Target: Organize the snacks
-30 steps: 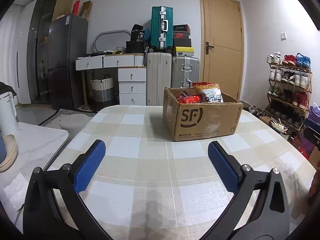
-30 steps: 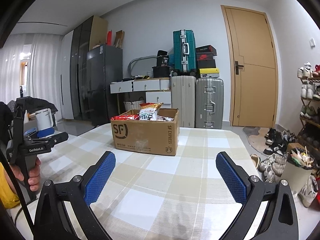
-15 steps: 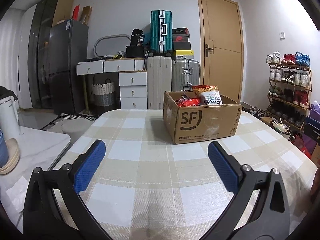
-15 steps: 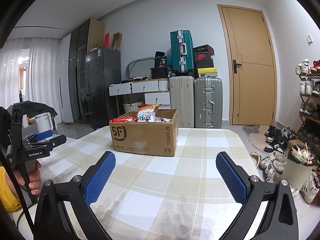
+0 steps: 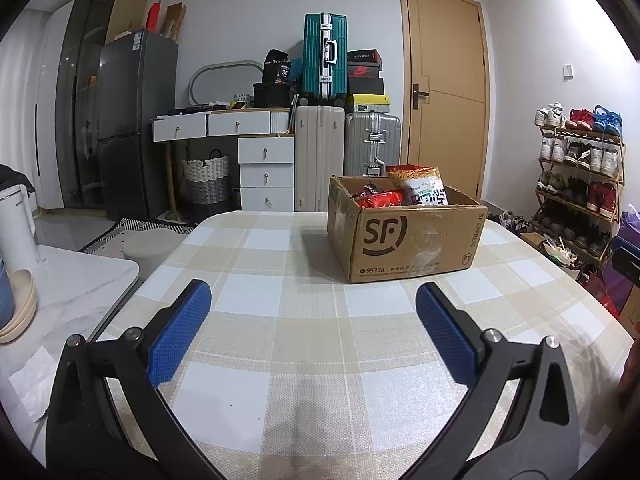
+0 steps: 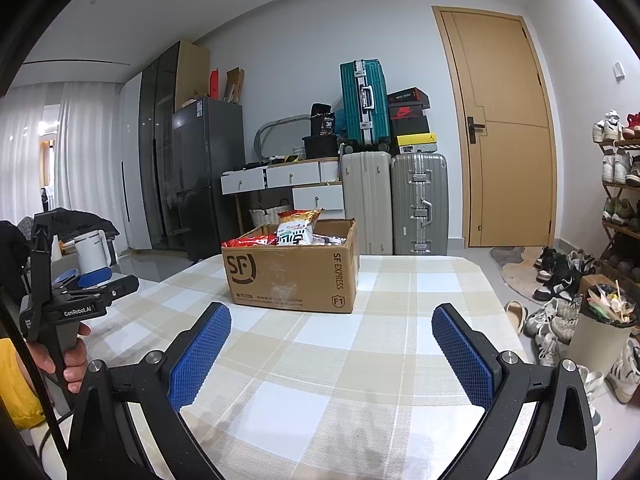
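Box [image 5: 404, 236] sits on checked surface [image 5: 280, 320] at 1 o'clock of left tongs [image 5: 312, 320], at 11 o'clock of right tongs [image 6: 332, 340]. Snack bags [image 5: 416, 190] stand partly hidden behind box walls; count cannot be told. Both tongs are held level, spread wide, grasping nothing.
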Motion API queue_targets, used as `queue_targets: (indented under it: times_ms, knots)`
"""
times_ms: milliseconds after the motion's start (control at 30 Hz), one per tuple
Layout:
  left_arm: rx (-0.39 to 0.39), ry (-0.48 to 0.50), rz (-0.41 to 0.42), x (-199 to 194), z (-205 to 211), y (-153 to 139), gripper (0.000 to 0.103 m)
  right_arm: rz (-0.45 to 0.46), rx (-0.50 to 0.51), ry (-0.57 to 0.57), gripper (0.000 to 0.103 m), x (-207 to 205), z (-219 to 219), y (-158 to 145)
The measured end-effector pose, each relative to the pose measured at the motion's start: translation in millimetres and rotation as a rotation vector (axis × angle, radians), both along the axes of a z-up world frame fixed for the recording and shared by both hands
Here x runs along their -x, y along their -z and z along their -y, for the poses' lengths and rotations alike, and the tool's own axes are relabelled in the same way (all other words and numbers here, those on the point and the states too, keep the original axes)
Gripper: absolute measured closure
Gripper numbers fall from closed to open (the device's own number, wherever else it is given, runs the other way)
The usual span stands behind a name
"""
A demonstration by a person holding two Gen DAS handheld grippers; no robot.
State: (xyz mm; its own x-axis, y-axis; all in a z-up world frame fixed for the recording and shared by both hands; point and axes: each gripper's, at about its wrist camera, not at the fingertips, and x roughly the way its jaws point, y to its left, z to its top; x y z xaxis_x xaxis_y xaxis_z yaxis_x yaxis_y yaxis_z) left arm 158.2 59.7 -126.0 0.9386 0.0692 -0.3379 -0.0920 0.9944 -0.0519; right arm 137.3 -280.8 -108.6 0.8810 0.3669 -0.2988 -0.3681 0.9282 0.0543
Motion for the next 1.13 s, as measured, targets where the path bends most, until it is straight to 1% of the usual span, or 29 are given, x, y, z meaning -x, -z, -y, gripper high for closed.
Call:
queue_targets:
  times_ms: [167,533,733,1000,1133]
  knots:
    - [0.005,-0.005,-0.004,7,-2,-3,0.001,0.001,-0.008,0.001,0.000,2,0,0]
    - [0.005,-0.007,-0.004,6,-2,-1,0.001,0.000,-0.005,0.001,0.000,2,0,-1]
    - [-0.008,0.000,0.009,10,-2,-5,0.001,-0.001,-0.003,0.002,0.000,2,0,-1]
    - [-0.002,-0.011,0.006,11,-2,-4,0.001,-0.004,-0.001,0.005,0.000,1,0,0]
    - [-0.002,-0.008,0.017,15,-1,-8,0.001,-0.004,-0.001,0.005,0.000,1,0,0]
